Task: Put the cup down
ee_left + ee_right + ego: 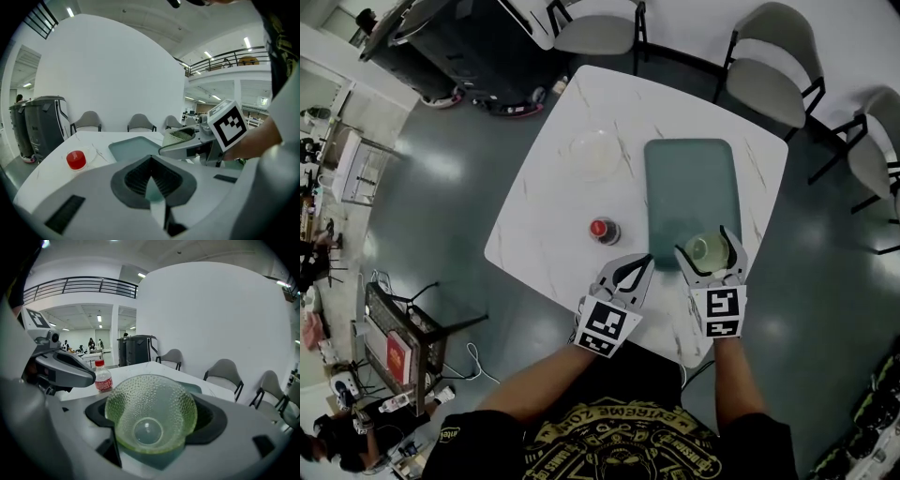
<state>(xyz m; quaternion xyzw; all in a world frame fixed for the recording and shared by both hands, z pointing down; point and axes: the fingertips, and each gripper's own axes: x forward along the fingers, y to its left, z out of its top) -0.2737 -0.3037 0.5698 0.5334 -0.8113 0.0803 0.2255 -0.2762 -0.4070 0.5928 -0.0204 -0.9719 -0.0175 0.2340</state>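
Head view: a person holds the left tool [643, 264] and the right tool [709, 246] side by side over the near part of a white marbled surface [546, 211].
Right gripper view: the right tool [151, 414] is clamped on the cup [150, 401], a green dimpled glass one. One jaw presses on each side of it. The cup's mouth is turned back toward the camera and its base points away.
Cup position: seen from above, the cup [707, 253] sits between the right tool's jaw tips, over the near end of a teal tray [689, 173]. Whether it touches the tray cannot be told.
Left gripper view: the left tool [150, 161] has its jaws closed together with nothing between them. It is at the tray's near left corner.
Bottle: a small bottle [603, 229] with a red cap stands upright on the surface, left of the tray and apart from both tools.
Bowl: a clear bowl [595, 155] rests farther off, beside the tray's far left corner.
Chairs: grey chairs [773, 80] stand beyond the surface's far edges.
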